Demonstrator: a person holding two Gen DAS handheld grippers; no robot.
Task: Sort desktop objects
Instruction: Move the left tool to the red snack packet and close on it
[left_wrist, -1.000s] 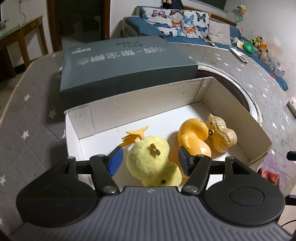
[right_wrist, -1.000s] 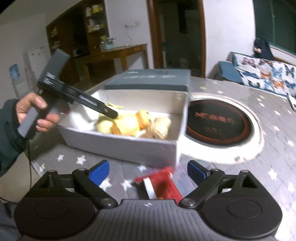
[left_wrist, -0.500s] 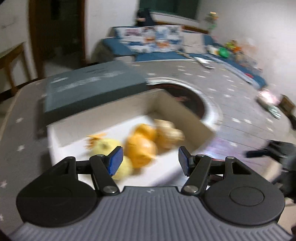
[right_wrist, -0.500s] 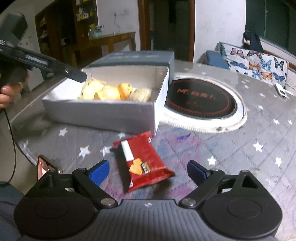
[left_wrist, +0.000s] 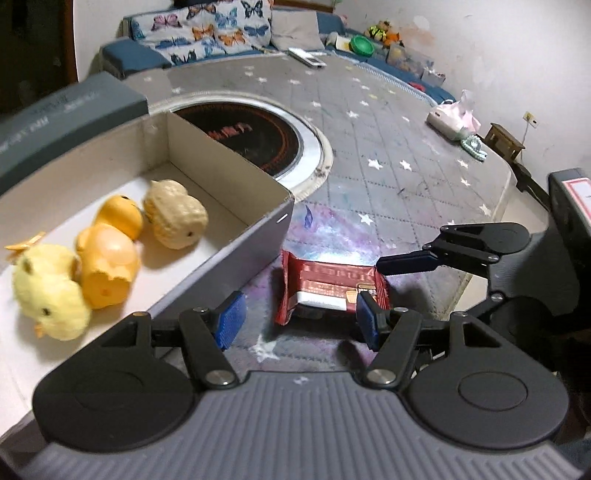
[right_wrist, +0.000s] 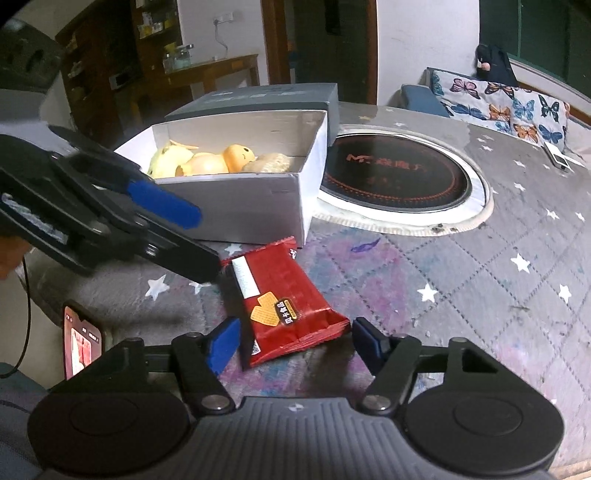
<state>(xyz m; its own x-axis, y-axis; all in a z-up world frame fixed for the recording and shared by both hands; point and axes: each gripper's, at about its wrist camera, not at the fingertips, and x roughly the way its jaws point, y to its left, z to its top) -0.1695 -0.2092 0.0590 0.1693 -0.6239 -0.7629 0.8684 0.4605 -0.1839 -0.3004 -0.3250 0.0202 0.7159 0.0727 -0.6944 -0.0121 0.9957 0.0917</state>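
Left wrist view: the left claw (left_wrist: 297, 320) hangs spread and empty over the surface (left_wrist: 406, 155). The red snack packet (left_wrist: 330, 290) lies just ahead between its tips. To its left the open box (left_wrist: 236, 192) holds three toys (left_wrist: 107, 258), apparently already sorted.

Right wrist view: the right claw (right_wrist: 291, 345) is also spread, with the packet's near end between its tips, not yet pinched. The box sits farther ahead and left. The packet looks like the one item left.
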